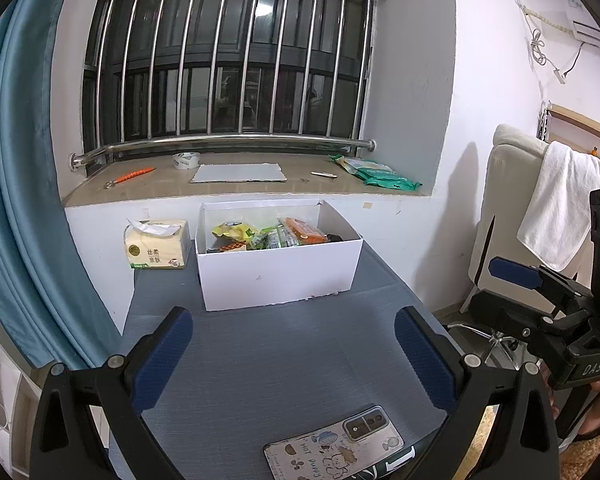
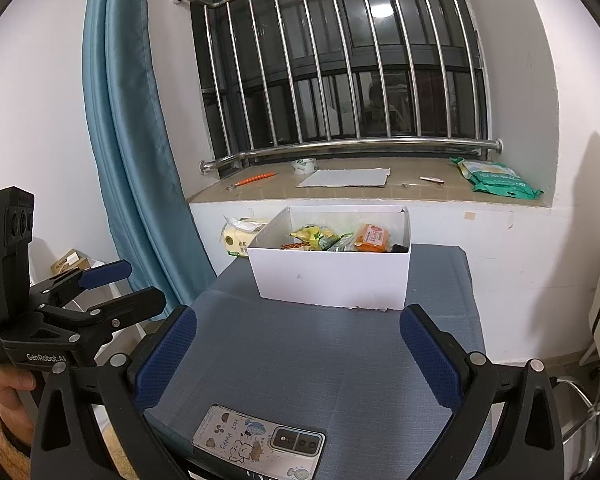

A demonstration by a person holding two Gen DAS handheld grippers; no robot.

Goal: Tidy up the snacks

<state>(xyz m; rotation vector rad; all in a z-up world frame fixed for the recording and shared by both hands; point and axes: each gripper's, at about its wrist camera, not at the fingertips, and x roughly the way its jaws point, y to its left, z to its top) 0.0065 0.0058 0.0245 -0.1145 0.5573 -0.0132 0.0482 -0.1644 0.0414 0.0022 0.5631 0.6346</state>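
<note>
The left gripper [image 1: 294, 354] and right gripper [image 2: 298, 354] both hang spread wide and empty above the grey table [image 1: 284, 356]. The snack packets [image 1: 278, 234] lie inside the white box [image 1: 280, 276] at the table's far end, beside a tissue pack [image 1: 156, 250]. A phone [image 2: 260, 442] whose case reads "HOT puppy" lies near the front edge.

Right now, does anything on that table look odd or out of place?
A phone lies face down at the table's near edge, away from the white box of snacks. Small white crumbs sit by the box's front bottom edge.
</note>
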